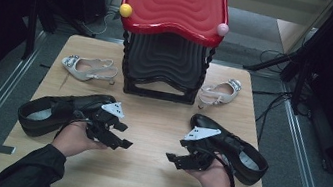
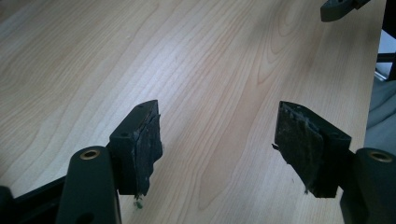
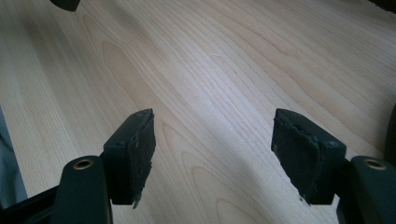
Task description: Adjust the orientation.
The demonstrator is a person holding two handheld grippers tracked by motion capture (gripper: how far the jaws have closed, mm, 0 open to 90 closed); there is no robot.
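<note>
A person's hands hold two black grippers low over the front of a wooden table [image 1: 142, 170]. My left gripper [image 1: 123, 143] points right and stands open; its own view has the left gripper [image 2: 217, 149] spread wide over bare wood. My right gripper [image 1: 170, 158] points left, also open, and the right gripper [image 3: 212, 154] frames nothing but wood grain. A black leather shoe [image 1: 50, 110] lies behind the left hand. A second black shoe [image 1: 241, 153] lies behind the right hand. Two white slingback heels rest farther back, one at the left [image 1: 88, 68] and one at the right [image 1: 219, 93].
A black stool frame [image 1: 163, 67] with a red wavy seat [image 1: 176, 1] stands at the table's far middle, with a yellow knob [image 1: 125, 10] and a pink knob [image 1: 222, 29]. Metal rails and cables run along the floor on both sides.
</note>
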